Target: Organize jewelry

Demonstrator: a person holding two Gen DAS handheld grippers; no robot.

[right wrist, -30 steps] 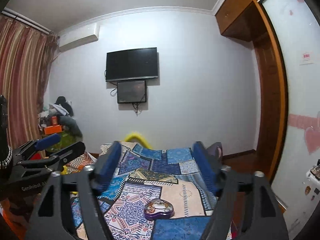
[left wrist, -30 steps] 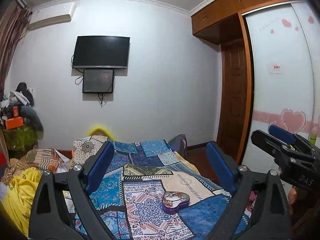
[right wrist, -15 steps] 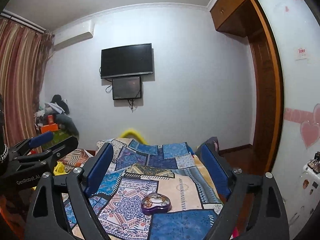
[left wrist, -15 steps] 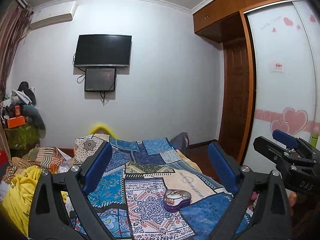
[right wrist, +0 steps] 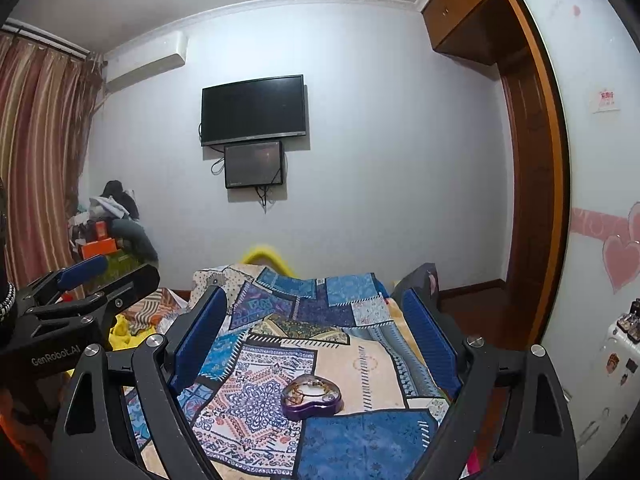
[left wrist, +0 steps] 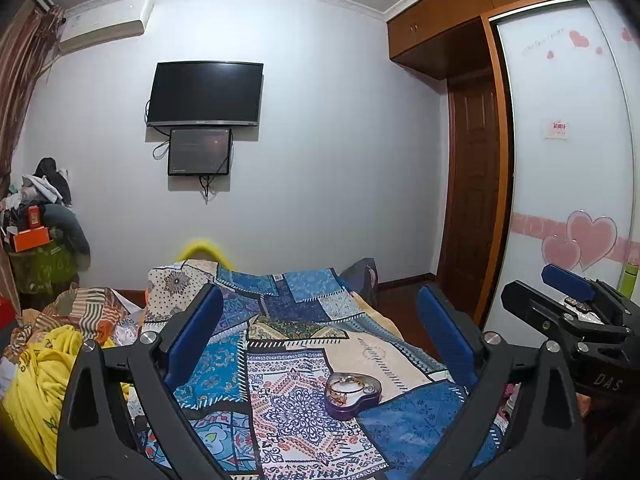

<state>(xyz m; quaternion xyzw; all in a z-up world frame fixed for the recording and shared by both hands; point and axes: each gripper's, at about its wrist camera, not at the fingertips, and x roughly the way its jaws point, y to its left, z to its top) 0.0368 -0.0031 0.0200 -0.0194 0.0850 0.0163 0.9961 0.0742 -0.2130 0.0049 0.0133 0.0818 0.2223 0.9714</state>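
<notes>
Since a second ago both views have tipped down a bit, so the heart-shaped purple box (left wrist: 352, 394) sits fuller in view on the patchwork bedspread (left wrist: 288, 408); gold jewelry (right wrist: 310, 389) lies inside it, no lid that I can see; left gripper (left wrist: 320, 344) and right gripper (right wrist: 316, 340) both gape wide with nothing held, up above the box; reads like they're lining up on it, but whether stuff is going in or coming out, can't tell.
</notes>
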